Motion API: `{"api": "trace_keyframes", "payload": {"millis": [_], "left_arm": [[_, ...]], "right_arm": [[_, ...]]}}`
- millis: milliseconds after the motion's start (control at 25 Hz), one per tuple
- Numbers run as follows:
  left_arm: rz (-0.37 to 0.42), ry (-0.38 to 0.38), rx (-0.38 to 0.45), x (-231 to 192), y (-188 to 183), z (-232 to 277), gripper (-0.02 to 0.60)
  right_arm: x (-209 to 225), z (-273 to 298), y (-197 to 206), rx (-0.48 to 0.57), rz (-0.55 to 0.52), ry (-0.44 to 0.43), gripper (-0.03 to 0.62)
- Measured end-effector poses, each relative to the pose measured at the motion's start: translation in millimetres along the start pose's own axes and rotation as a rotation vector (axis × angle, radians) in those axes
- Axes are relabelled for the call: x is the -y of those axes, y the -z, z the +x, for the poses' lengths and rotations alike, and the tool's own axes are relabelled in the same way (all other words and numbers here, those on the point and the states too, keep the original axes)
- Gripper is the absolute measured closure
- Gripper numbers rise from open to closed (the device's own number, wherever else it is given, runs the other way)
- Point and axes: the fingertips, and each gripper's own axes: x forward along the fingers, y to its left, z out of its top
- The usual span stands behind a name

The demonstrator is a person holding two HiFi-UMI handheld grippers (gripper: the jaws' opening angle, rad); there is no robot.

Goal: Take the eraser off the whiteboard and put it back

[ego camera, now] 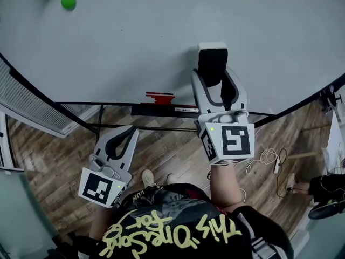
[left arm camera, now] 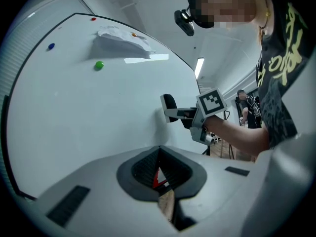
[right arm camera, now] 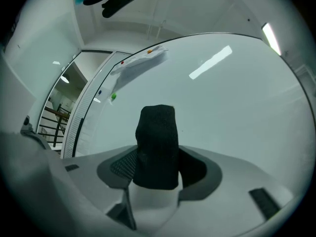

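Right gripper (ego camera: 215, 79): jaws clamped on eraser (ego camera: 211, 63), far end against whiteboard (ego camera: 161, 36). Left gripper (ego camera: 131, 131): jaws together, empty, below-left of right gripper.

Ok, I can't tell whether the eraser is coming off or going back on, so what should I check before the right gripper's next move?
1. Grip: the right gripper has its jaws closed on the eraser: ok.
2. Contact: the eraser looks pressed to the whiteboard in the left gripper view, but a gap can't be ruled out: cannot tell.
3. Board around the eraser is bare; the green magnet and paper sit far off: ok.
4. Left gripper is low and away, jaws together, empty: ok.
5. The tray with the red marker lies below, apart from the eraser: ok.
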Motion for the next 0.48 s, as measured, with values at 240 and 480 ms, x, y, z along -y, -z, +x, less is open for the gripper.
{"api": "trace_keyframes", "payload": {"millis": [240, 480], "left_arm": [[0.033, -0.021, 0.019, 7.8, -4.9, 1.4, 0.575], [0.062, -0.051, -0.001, 12.0, -7.3, 2.4, 0.575]], "right_arm": [[-5.1, -13.2, 4.5, -0.012, 0.006, -0.062, 0.353], [-9.7, -23.9, 9.0, -0.023, 0.014, -0.122, 0.353]]}}
